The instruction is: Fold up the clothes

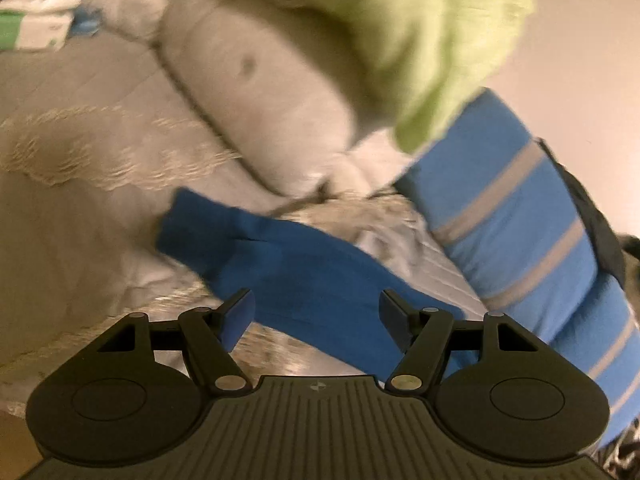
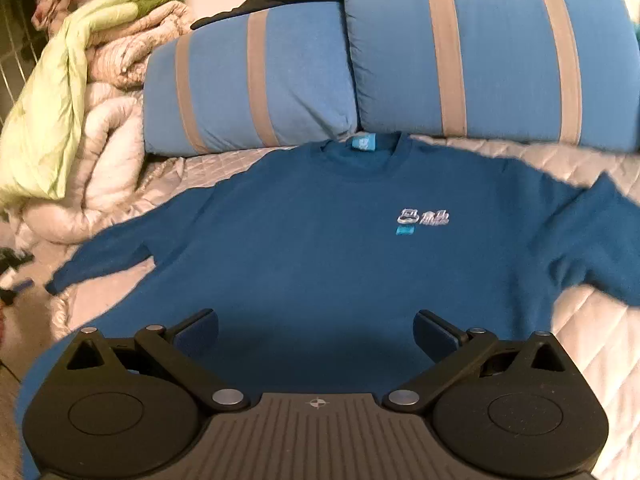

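- The right gripper [image 2: 316,330] hovers over the lower body of the blue sweatshirt [image 2: 304,248], fingers spread wide, holding nothing.
- The left gripper [image 1: 316,316] hangs over one sleeve [image 1: 280,264], fingers apart and empty.
- The sweatshirt lies flat, front up, on the quilted bed [image 2: 592,344]; its collar points toward the striped pillows [image 2: 480,52], sleeves stretched out sideways.
- Bunched bedding [image 2: 96,120] lies far left.
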